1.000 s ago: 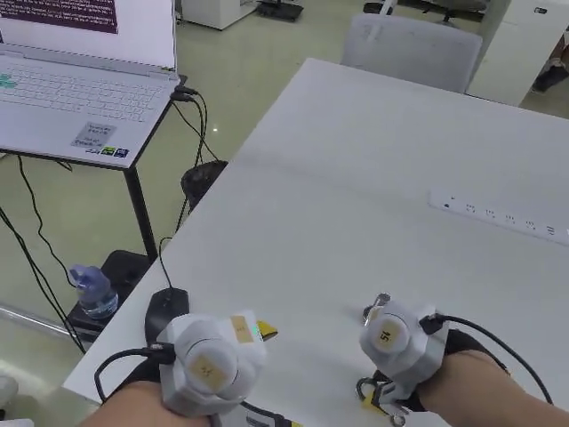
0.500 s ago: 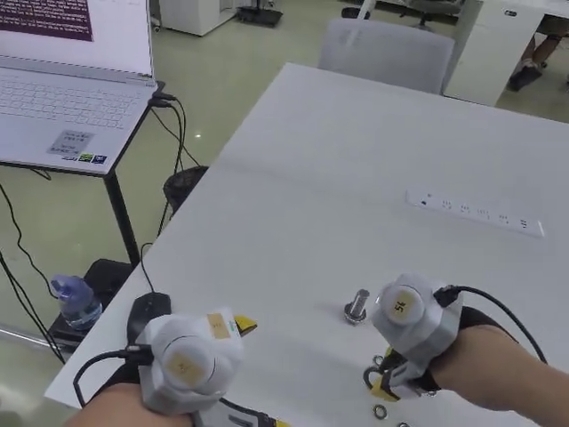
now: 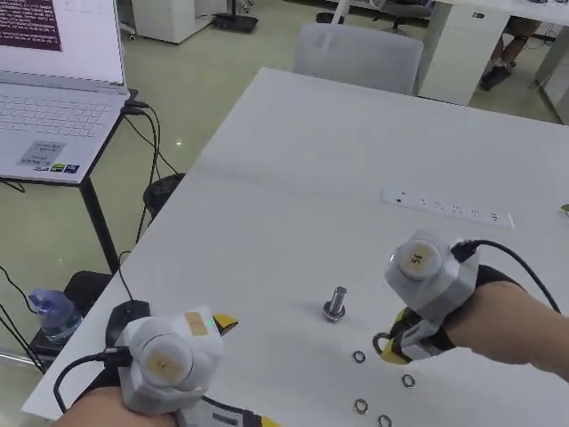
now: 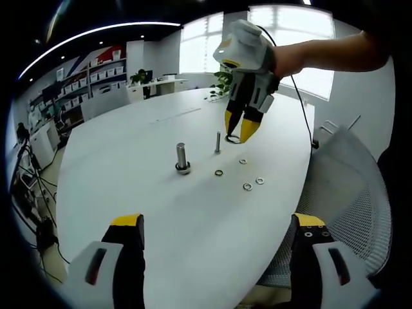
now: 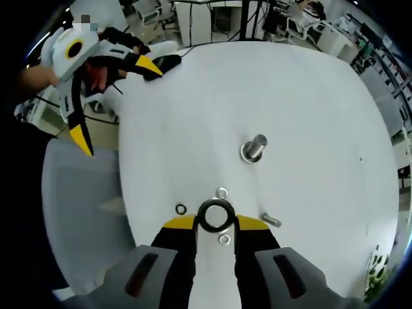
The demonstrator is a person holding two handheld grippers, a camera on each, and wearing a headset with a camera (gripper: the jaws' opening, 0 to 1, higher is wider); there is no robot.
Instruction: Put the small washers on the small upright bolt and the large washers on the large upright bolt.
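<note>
My right gripper (image 3: 389,349) hovers to the right of the large upright bolt (image 3: 335,304), shut on a large washer (image 3: 380,342); its own view shows that washer (image 5: 215,215) pinched at the jaw tips. The small upright bolt (image 4: 217,141) stands beyond the large bolt (image 4: 182,158), just left of the right gripper (image 4: 243,129). Several loose washers (image 3: 358,357) lie on the white table (image 3: 293,196) near me. At the table's front left corner, my left gripper (image 3: 233,366) is open and holds nothing, its jaws (image 4: 215,225) spread wide.
A white power strip (image 3: 444,209) lies across the table further back. To the left, off the table, an open laptop (image 3: 44,133) sits on a stand with cables, and a water bottle (image 3: 53,311) is on the floor. A grey chair (image 3: 356,53) stands at the far end.
The head camera has swung right and down, bringing the large bolt and loose washers into view. My right gripper, still holding the washer, has lifted away to the bolt's right.
</note>
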